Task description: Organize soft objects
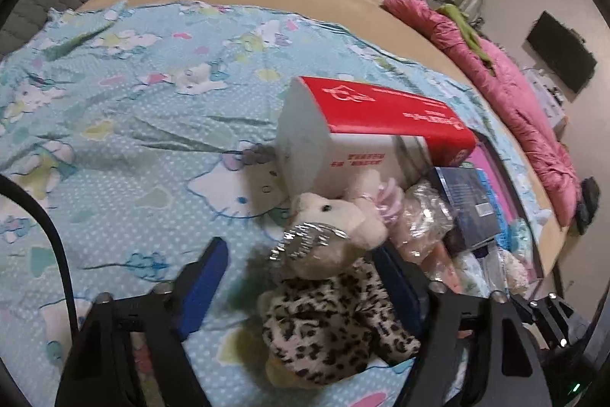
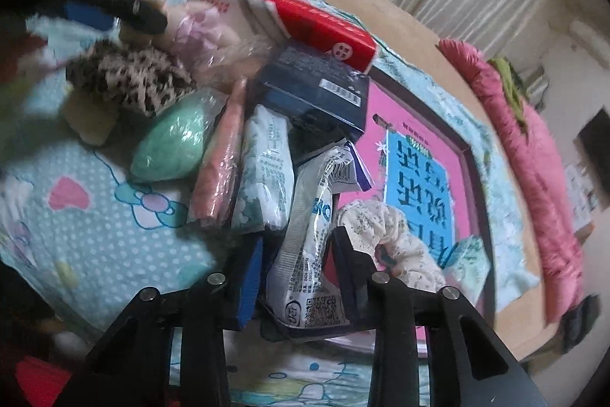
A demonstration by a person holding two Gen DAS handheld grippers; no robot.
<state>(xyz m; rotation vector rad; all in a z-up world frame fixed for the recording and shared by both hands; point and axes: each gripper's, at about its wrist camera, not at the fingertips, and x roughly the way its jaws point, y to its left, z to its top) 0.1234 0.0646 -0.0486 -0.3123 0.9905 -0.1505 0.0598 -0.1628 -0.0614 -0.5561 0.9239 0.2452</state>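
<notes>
On a bed spread with a pale blue cartoon-print sheet (image 1: pixel 126 109), the left gripper (image 1: pixel 305 277) stands with its jaws well apart around a cream plush toy (image 1: pixel 331 254) dressed in a leopard-print garment; the toy lies between the blue-padded fingers (image 1: pixel 202 281), its body close against the right-hand finger, and whether either pad actually presses it cannot be told. Just beyond the toy's head, ahead of the jaws, a red-and-white box (image 1: pixel 366 128) rests tilted on the sheet, with a dark blue box (image 1: pixel 472 201) and a clear bag of soft goods (image 1: pixel 423 220) to the right of it. The right gripper (image 2: pixel 297 273) has its jaws drawn narrow on a white-and-silver plastic packet (image 2: pixel 309 254), the packet standing between the two fingers with both close against its sides. Ahead of these jaws and slightly left lie a pale printed tissue pack (image 2: pixel 263 170), a pink item in clear wrap (image 2: pixel 221 163) and a green pouch (image 2: pixel 175 136); to the right, a crumpled lace cloth (image 2: pixel 389 235) sits on a pink framed picture (image 2: pixel 419 147). Far ahead and left, the other gripper appears blurred over the leopard print. A pink quilt (image 2: pixel 533 155) lines the bed's far edge.
</notes>
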